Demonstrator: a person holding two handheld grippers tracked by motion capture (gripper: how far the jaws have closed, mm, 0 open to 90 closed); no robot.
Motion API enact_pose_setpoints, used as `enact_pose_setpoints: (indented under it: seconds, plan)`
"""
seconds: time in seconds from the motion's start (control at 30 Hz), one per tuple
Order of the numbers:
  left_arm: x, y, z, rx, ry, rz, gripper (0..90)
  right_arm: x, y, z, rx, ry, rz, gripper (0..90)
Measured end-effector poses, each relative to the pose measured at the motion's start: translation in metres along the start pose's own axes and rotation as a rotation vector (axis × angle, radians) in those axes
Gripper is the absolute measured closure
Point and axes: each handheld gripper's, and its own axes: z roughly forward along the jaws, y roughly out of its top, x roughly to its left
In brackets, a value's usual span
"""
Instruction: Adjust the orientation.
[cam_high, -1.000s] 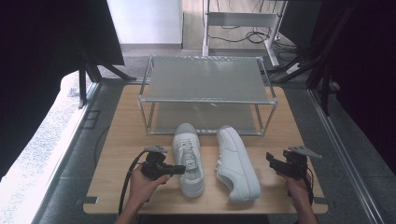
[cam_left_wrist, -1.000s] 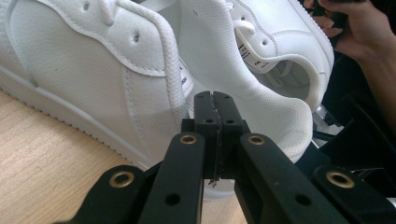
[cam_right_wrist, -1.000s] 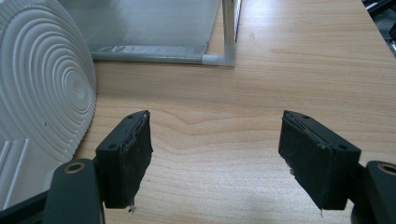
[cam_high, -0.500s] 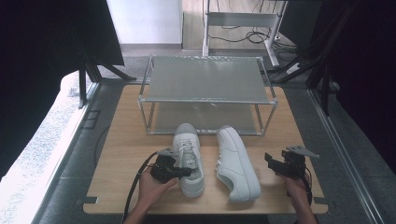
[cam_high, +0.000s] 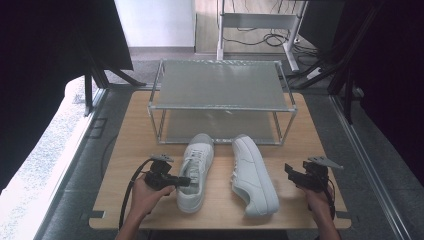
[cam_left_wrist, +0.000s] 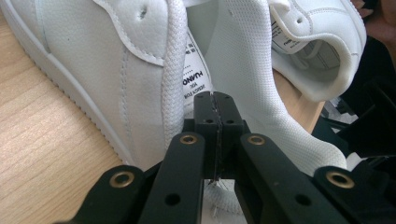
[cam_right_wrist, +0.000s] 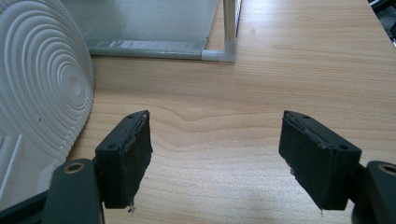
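Two white shoes lie on the wooden table. The left shoe (cam_high: 196, 170) (cam_left_wrist: 116, 70) sits upright with its toe toward the rack. The right shoe (cam_high: 252, 172) (cam_left_wrist: 317, 32) turns its ribbed sole (cam_right_wrist: 42, 84) toward my right gripper. My left gripper (cam_high: 186, 181) (cam_left_wrist: 215, 100) is at the left shoe's opening. Its jaws are pressed together, tips against the tongue label beside the lace edge, with nothing visible between them. My right gripper (cam_high: 291, 172) (cam_right_wrist: 215, 154) is held open over bare wood to the right of the right shoe, gripping nothing.
A two-tier metal rack (cam_high: 220, 85) (cam_right_wrist: 224, 51) stands behind the shoes, its lower shelf close to their toes. The table's front edge (cam_high: 220, 224) runs just behind both hands. Dark frames and cables surround the table.
My left gripper has moved right, from the bare table to the left shoe's opening. The right gripper has hardly moved. Neither shoe has shifted.
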Motion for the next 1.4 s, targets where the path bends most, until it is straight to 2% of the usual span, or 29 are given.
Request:
enact_pose_setpoints:
  seconds: [0.1, 0.23, 0.27, 0.37, 0.5, 0.67, 0.73, 0.8, 0.83, 0.9, 1.0, 1.1, 1.23, 1.33, 1.4]
  plan:
    - [0.003, -0.001, -0.004, 0.006, -0.008, -0.006, 90.0, -0.001, 0.0, 0.0, 0.0, -0.001, 0.001, 25.5]
    - [0.008, -0.002, -0.011, 0.005, 0.013, -0.017, 90.0, -0.001, 0.0, 0.0, 0.003, -0.002, 0.0, 25.5]
    - [0.01, -0.003, -0.014, -0.003, 0.023, -0.021, 87.4, -0.001, 0.0, 0.0, 0.004, -0.001, -0.002, 25.5]
    - [0.01, -0.003, -0.017, -0.024, 0.018, -0.019, 81.5, 0.0, 0.0, 0.001, 0.003, -0.002, -0.003, 25.5]
    - [0.005, 0.0, -0.023, -0.102, -0.026, 0.004, 70.7, 0.001, 0.0, 0.0, 0.001, 0.0, -0.005, 25.5]
    - [-0.005, 0.004, -0.035, -0.233, -0.024, 0.064, 51.7, 0.001, 0.0, 0.0, 0.0, -0.001, -0.003, 25.5]
    - [-0.009, 0.005, -0.035, -0.268, -0.02, 0.083, 46.2, 0.001, 0.0, 0.0, 0.003, -0.002, -0.006, 25.5]
    - [-0.011, 0.004, -0.033, -0.302, 0.0, 0.105, 41.6, 0.002, 0.0, 0.0, 0.003, -0.001, -0.009, 25.5]
    - [-0.012, 0.004, -0.031, -0.302, 0.014, 0.107, 36.8, 0.002, 0.0, 0.0, 0.003, 0.0, -0.011, 25.5]
    - [-0.012, 0.004, -0.029, -0.297, 0.013, 0.113, 36.8, 0.003, 0.0, 0.0, 0.0, 0.001, -0.01, 25.5]
    - [-0.013, 0.003, -0.03, -0.318, 0.03, 0.107, 36.8, 0.002, 0.0, 0.0, -0.001, -0.002, -0.007, 25.5]
    - [-0.013, 0.003, -0.033, -0.336, 0.082, 0.11, 32.6, 0.002, 0.0, 0.0, 0.001, -0.001, -0.008, 25.5]
    - [-0.013, 0.002, -0.042, -0.379, 0.12, 0.117, 30.1, 0.002, 0.001, 0.0, -0.001, 0.0, -0.012, 25.5]
    - [-0.014, 0.0, -0.049, -0.421, 0.173, 0.122, 33.7, 0.003, 0.001, -0.001, -0.006, 0.0, -0.008, 25.5]
    - [-0.013, -0.001, -0.052, -0.426, 0.191, 0.122, 35.2, 0.004, 0.002, -0.001, -0.012, -0.015, -0.013, 25.6]
